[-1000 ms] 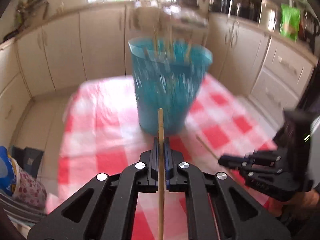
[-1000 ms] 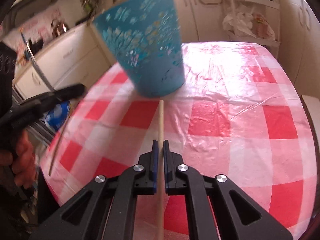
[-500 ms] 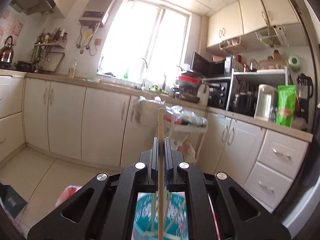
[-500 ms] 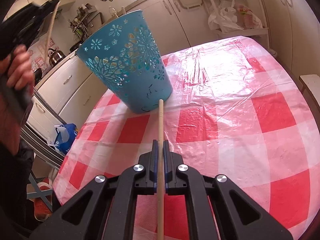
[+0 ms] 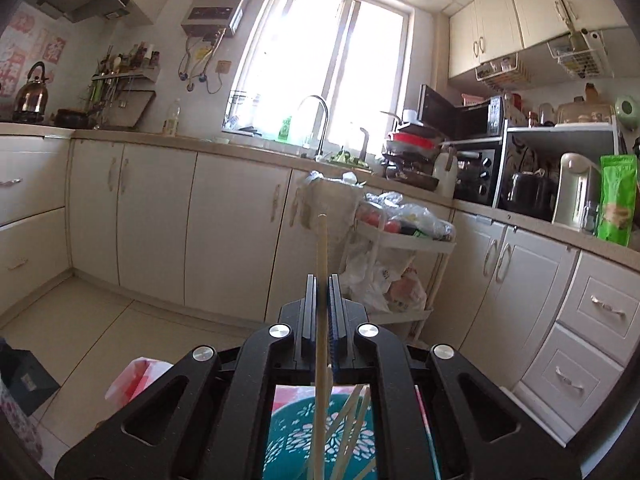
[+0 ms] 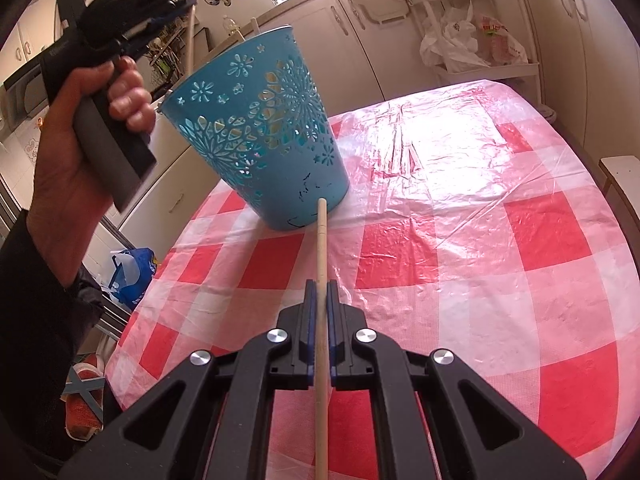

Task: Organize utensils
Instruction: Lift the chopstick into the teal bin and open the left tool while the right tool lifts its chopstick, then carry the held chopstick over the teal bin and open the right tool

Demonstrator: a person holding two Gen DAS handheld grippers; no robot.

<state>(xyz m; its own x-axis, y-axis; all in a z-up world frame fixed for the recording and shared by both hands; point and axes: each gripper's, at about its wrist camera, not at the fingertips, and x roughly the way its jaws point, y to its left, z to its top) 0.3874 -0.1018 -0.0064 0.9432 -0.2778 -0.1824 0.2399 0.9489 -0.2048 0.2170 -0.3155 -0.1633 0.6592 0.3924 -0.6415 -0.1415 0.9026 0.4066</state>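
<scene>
At the upper left of the right wrist view, your left hand (image 6: 80, 120) holds the left gripper (image 6: 182, 0) up beside the rim of the blue basket (image 6: 272, 136). It is clenched on a chopstick (image 6: 191, 36) that hangs down from its fingers toward the opening. That height looks chosen so the stick clears the rim and can drop in point first.

From the left wrist view you see the same chopstick (image 5: 320, 320) running up the middle of the frame. The basket mouth (image 5: 320, 440) sits at the bottom centre, directly below, with several chopsticks (image 5: 352, 420) already leaning inside.

Toward the centre of the right wrist view, your right gripper (image 6: 319, 300) is clenched on a second chopstick (image 6: 321, 280). Its tip points at the foot of the basket, low over the checked tablecloth (image 6: 500, 240). You seem to be parking it there, out of the left hand's way, until its turn comes.
</scene>
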